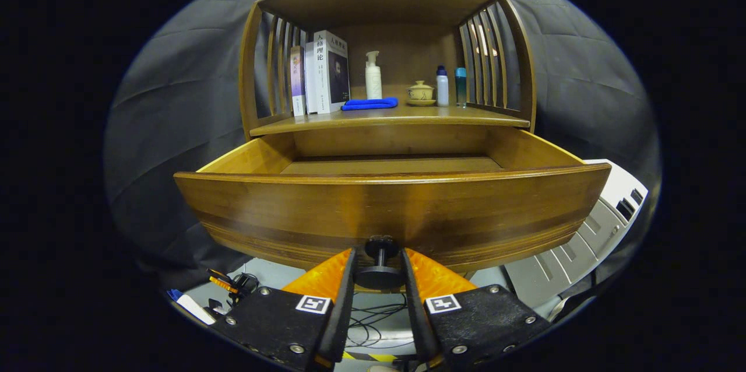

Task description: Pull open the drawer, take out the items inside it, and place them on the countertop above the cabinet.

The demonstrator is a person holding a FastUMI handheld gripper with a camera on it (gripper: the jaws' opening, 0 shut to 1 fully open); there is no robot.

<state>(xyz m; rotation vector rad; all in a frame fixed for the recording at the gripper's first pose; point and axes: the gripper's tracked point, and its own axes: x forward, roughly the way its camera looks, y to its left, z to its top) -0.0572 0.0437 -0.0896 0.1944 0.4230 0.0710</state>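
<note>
The drawer [390, 209] is pulled out in the middle of the frame. My tongs [379, 264] at the bottom middle squeeze its knob [380, 260], narrow. From here I only see the drawer's bare floor at the back, so I cannot tell what is inside. Taking things out and up onto the countertop [466, 118] is not done.

Drawer [391, 209] open, inside prob. free; countertop [384, 118] back cluttered.
</note>
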